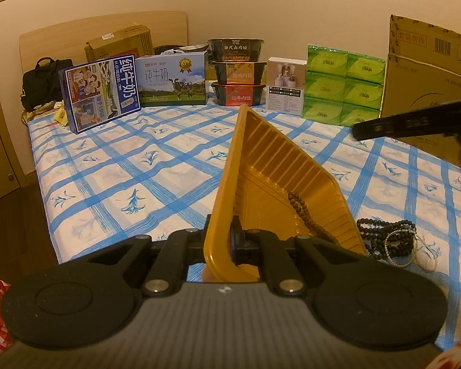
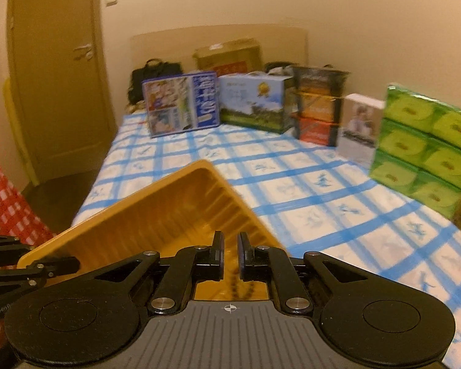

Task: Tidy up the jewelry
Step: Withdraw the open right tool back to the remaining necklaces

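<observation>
**Tilted yellow tray pinched at its rim, beads inside and beside it**

The left hand-held gripper [image 1: 227, 246] is pinched on the near rim of a yellow plastic tray [image 1: 279, 166], with one finger outside the wall and the other inside. The tray stands tilted, its far corner raised above the bed [image 1: 123, 166] with the blue-checked sheet. A strand of brown beads [image 1: 301, 212] lies inside the tray along the ribbed right wall, running down toward the grip. Just beside the tray, on the sheet to its right, sits a heap of dark bead strings [image 1: 384, 233] tangled with a pale pearl strand [image 1: 427, 255].

The right hand-held gripper [image 2: 230, 256] hangs over the open tray [image 2: 156, 212] with its fingers close together but a narrow gap left between them. Below that gap a short run of beads [image 2: 241, 290] shows against the tray floor; whether the pads touch them cannot be told, since the gripper body covers the spot. In the left wrist view, only a dark bar of this gripper enters from the right edge.

The right wrist view is blurred, so the print on the boxes [image 2: 181, 104] at the far end of the bed is unreadable there. The tray's near part is hidden under both gripper bodies. The pearl strand is partly cut off behind the left gripper's housing.
</observation>
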`<state>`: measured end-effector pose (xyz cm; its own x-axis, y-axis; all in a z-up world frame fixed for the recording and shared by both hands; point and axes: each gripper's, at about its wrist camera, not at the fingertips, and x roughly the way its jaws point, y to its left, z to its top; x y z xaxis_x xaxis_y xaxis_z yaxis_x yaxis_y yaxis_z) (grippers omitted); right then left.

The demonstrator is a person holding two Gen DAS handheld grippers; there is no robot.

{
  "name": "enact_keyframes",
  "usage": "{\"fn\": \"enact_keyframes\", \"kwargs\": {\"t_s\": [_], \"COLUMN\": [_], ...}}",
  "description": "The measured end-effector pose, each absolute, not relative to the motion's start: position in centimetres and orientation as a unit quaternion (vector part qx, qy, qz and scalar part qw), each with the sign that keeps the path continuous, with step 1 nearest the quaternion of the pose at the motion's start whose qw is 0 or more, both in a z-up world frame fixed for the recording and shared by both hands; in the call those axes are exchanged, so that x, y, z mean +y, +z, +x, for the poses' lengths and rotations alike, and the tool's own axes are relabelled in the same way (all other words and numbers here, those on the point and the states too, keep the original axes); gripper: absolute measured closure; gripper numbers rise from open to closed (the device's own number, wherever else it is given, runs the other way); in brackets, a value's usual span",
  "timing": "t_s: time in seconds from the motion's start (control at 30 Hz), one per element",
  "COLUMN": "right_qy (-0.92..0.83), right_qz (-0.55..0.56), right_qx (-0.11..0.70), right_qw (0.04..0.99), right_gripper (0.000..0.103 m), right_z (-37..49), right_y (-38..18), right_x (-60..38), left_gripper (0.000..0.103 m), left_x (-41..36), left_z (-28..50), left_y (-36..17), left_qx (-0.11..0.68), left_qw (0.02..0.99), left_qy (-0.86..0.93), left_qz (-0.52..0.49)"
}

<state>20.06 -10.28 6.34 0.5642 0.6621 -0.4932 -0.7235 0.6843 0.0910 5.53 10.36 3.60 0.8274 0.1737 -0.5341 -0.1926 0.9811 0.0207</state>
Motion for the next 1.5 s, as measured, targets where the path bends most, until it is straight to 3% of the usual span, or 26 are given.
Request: {"fn": "enact_keyframes", "kwargs": {"t_s": [0.07, 0.13, 0.2, 0.27, 0.77, 0.83, 0.9, 1.1, 1.5], "right_qy": [0.377, 0.358, 0.331, 0.304, 0.180, 0.181, 0.187, 0.203, 0.211], "right_qz": [-0.053, -0.044, -0.035, -0.016, 0.036, 0.022, 0.011, -0.031, -0.079], "right_qx": [0.248, 0.249, 0.251, 0.260, 0.350, 0.349, 0.350, 0.356, 0.342], "right_qw": [0.891, 0.899, 0.909, 0.917, 0.919, 0.919, 0.918, 0.912, 0.912], "right_gripper": [0.091, 0.082, 0.054, 0.048, 0.049, 0.052, 0.063, 0.076, 0.083], "right_z": [19.5, 19.0, 18.2, 17.3, 12.8, 12.8, 13.1, 14.8, 16.3], "right_y": [6.4, 6.0, 5.3, 4.2, -3.7, -4.1, -4.5, -6.0, -7.7], "right_x": [-11.7, -13.7, -15.9, -18.3, -27.5, -27.4, -27.0, -25.2, -23.5], "left_gripper": [0.096, 0.096, 0.096, 0.096, 0.096, 0.096, 0.096, 0.096, 0.096], "left_x": [10.4, 10.5, 10.5, 10.5, 10.5, 10.4, 10.4, 10.5, 10.5], "left_z": [5.5, 5.5, 5.5, 5.5, 5.4, 5.4, 5.4, 5.4, 5.3], "left_y": [3.6, 3.5, 3.5, 3.5, 3.7, 3.7, 3.7, 3.8, 3.8], "left_qx": [0.278, 0.278, 0.278, 0.278, 0.279, 0.279, 0.279, 0.279, 0.280], "left_qw": [0.956, 0.956, 0.956, 0.956, 0.956, 0.956, 0.956, 0.955, 0.955], "left_qy": [0.096, 0.095, 0.096, 0.095, 0.095, 0.095, 0.095, 0.096, 0.096], "left_qz": [-0.016, -0.015, -0.014, -0.014, -0.009, -0.009, -0.009, -0.008, -0.007]}}
